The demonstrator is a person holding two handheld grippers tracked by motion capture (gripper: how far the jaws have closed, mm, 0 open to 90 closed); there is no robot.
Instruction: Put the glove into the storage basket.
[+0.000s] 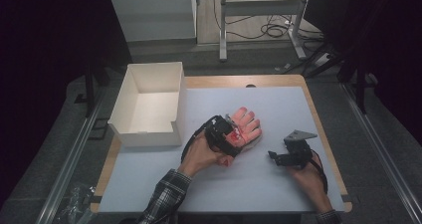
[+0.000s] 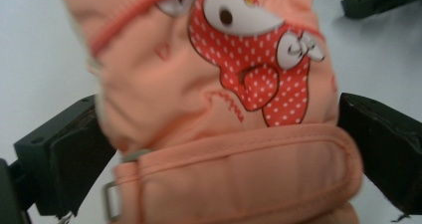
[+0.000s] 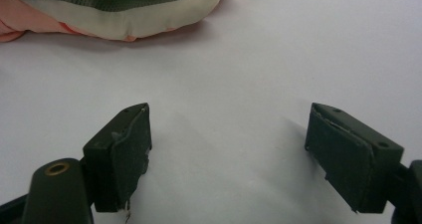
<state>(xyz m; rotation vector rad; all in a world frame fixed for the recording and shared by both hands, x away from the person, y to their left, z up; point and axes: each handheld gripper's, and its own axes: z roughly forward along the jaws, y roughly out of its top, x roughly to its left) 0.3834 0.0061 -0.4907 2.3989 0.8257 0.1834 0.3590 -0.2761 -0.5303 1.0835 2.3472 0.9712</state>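
We're at the grasp step: left gripper (image 1: 230, 136) jaws straddle the cuff of the orange glove (image 1: 245, 125), mid-frame on the table (image 1: 278, 104), not yet clamped. Right gripper (image 1: 278, 157) idles open, lower right. Next: close, lift toward white box (image 1: 149, 72), upper left.

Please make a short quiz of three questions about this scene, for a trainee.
1. True or false: the glove lies inside the box.
2. Which gripper has its jaws on both sides of the glove: A) the left gripper or B) the right gripper?
3. Fill in: the right gripper's jaws are ____ with nothing between them.

Key: 1. False, it lies on the table, right of the box. 2. A. 3. open.
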